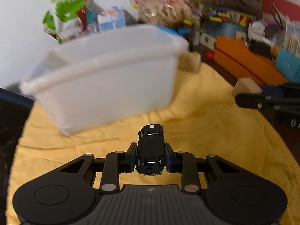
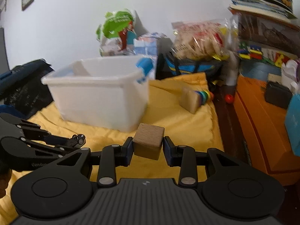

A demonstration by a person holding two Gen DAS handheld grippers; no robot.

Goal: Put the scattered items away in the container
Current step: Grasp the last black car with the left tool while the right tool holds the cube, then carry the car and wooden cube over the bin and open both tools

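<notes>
My left gripper [image 1: 150, 156] is shut on a black toy car [image 1: 151, 148], held belly-up above the yellow cloth [image 1: 206, 131], in front of the white plastic container [image 1: 112, 75]. My right gripper [image 2: 148, 147] is shut on a wooden cube [image 2: 149, 140], held above the cloth [image 2: 187, 123] in front of the container's [image 2: 97, 91] near right corner. The right gripper with its cube [image 1: 245, 89] shows at the right edge of the left wrist view. The left gripper [image 2: 78, 139] shows at the left of the right wrist view.
Another wooden block [image 2: 190, 99] with coloured rings [image 2: 204, 95] lies on the cloth right of the container; it also shows in the left wrist view [image 1: 189, 61]. An orange box [image 2: 262, 131] stands to the right. Bags and packages [image 2: 198, 37] crowd the wall behind. A red ball [image 2: 229, 98] lies on the dark floor.
</notes>
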